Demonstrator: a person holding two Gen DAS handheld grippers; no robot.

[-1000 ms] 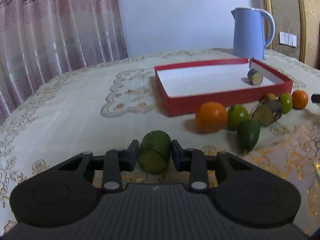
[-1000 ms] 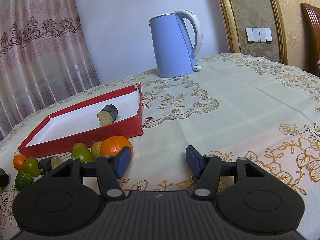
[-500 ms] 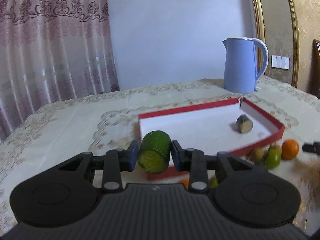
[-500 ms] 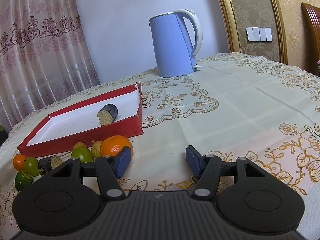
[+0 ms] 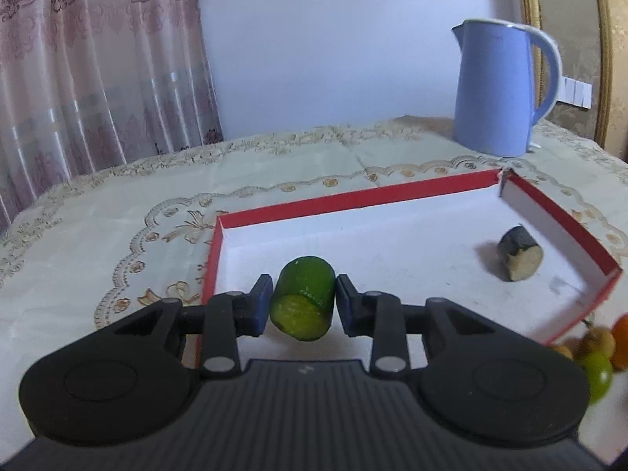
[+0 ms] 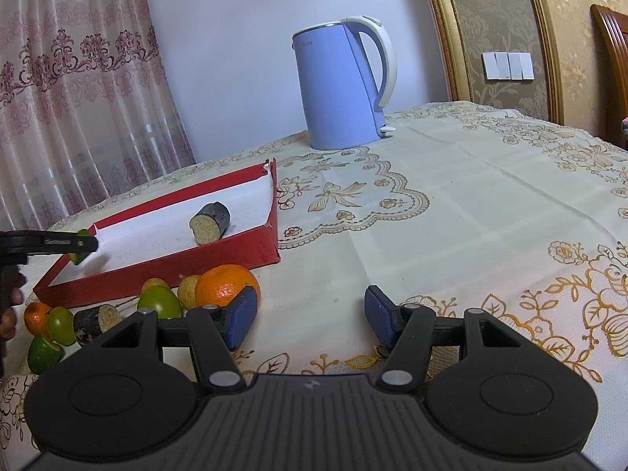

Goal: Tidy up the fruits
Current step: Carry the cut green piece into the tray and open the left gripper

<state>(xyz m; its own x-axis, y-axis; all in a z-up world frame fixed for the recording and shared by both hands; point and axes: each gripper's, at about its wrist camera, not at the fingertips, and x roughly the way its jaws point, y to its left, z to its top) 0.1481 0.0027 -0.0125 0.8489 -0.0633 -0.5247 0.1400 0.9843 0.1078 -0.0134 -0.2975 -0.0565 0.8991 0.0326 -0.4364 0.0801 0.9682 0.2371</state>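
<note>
**Cucumber piece held over the red tray**

While the left gripper (image 5: pixel 303 301) hangs above the near-left corner of the red tray (image 5: pixel 353 198), its blue pads are clamped on a green cucumber piece (image 5: pixel 304 297), whose cut face points back toward the camera. In the right wrist view this gripper reaches in level from the left edge, with the piece lifted clear of the tray floor; part of the person's hand (image 6: pixel 10 298) shows below it, cut off by the frame.

The right gripper (image 6: pixel 310 316) sits low over the tablecloth (image 6: pixel 471 216), well to the right of the tray, its jaws spread wide with nothing between them.

From the left wrist, the loose fruit at the far right edge is blurred and partly cut off. In the right wrist view the left pad hides part of a large orange (image 6: pixel 225 286), and the green fruit (image 6: pixel 43 353) at the lower left is partly hidden behind the gripper body.

Inside the tray lies one dark-skinned cut piece (image 6: pixel 210 221), on its side near the right wall. In front of the tray, the other fruits sit in a tight cluster on the cloth. A blue kettle (image 6: pixel 341 86) stands behind the tray.
</note>
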